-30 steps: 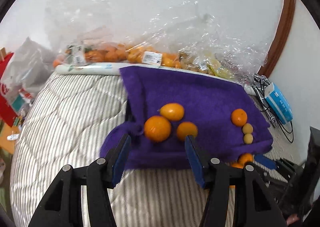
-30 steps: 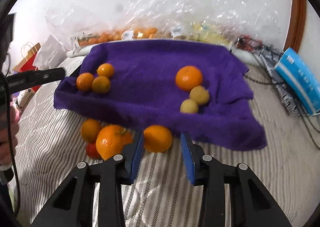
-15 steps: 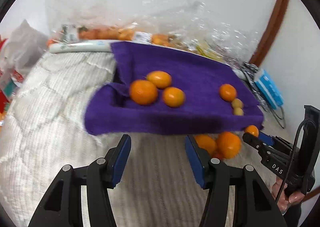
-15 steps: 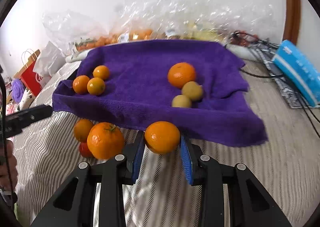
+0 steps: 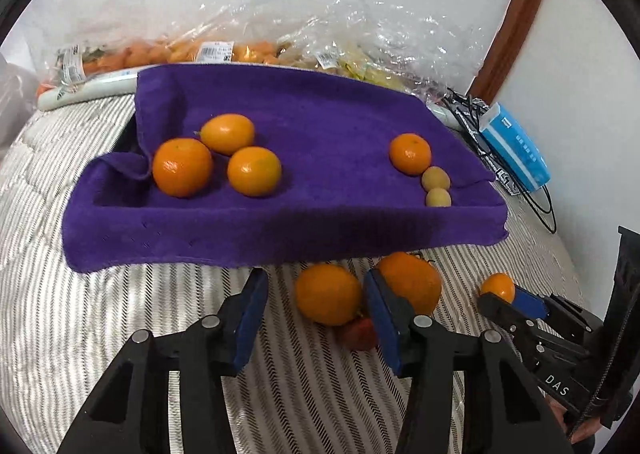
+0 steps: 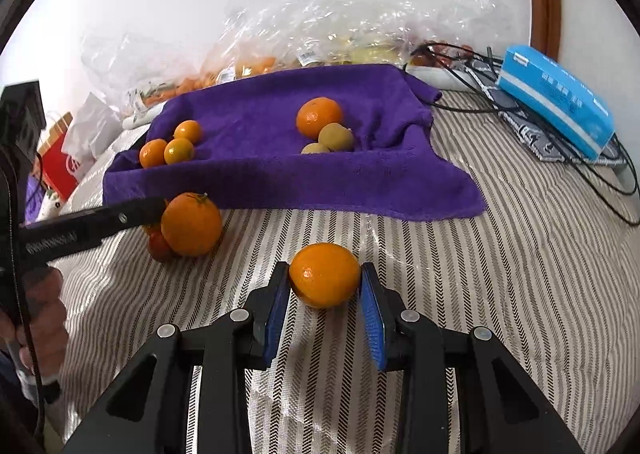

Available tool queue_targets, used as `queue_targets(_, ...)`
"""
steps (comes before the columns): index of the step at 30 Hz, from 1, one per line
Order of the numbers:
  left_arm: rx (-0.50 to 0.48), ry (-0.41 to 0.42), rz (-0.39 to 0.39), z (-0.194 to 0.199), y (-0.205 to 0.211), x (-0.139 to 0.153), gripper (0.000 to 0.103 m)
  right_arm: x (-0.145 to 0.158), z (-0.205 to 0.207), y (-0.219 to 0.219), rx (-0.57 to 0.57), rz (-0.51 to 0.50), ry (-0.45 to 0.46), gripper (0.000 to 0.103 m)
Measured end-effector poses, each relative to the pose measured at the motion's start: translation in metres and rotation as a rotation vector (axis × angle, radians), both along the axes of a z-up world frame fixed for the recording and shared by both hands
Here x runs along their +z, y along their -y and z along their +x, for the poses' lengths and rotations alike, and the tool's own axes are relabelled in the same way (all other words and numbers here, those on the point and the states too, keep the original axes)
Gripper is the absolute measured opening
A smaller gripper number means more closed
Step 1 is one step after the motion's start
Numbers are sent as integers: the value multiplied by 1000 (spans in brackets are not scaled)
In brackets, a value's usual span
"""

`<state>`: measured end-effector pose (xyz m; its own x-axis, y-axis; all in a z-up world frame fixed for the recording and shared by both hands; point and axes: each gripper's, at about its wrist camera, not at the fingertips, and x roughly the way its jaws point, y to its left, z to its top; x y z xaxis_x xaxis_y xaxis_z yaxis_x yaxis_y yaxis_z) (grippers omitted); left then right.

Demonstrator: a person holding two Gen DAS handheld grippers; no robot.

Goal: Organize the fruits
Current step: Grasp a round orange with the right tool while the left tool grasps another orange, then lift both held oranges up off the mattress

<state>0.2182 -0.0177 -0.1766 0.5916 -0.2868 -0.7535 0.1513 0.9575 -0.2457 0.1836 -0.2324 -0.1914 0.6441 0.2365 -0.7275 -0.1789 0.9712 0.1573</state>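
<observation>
Right wrist view: right gripper [image 6: 325,283] clamps a mandarin [image 6: 325,275] above the striped bedding [image 6: 500,274].
Left wrist view: left gripper [image 5: 316,292] closing around an orange [image 5: 328,293], pads apart from it.
Beyond: purple towel [image 5: 320,222] bears more citrus.

Blue tissue box [image 6: 556,100] on black cables [image 6: 592,170] — striped bedding [image 6: 500,274] beneath.

White letters "DAS" read on the black right gripper [image 5: 520,300], near right in the left wrist view. Printing on the blue box [image 6: 556,100] at far right and on the price stickers [image 5: 216,51] on the far bags stayed too blurred to read.
</observation>
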Motion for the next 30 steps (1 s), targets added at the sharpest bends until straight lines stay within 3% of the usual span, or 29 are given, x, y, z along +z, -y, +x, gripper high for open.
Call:
queue_targets(2, 1, 1, -2, -1, 0, -1, 35, -1, 1, 0, 2, 12, -6, 35)
queue_targets(10, 23, -12, 56, -3, -2, -5, 36, -1, 0, 1, 12, 23, -3, 35)
queue_targets(16, 40, 31, 120, -11, 2, -8, 35, -1, 0, 0, 14, 6, -5, 35)
queue_targets(21, 77, 60, 234, -22, -4, -8, 35, -1, 1, -1, 20, -4, -7, 35)
queue_targets(30, 86, 45, 244, -20, -6, -10, 36, -3, 1, 5, 19, 47, -12, 35)
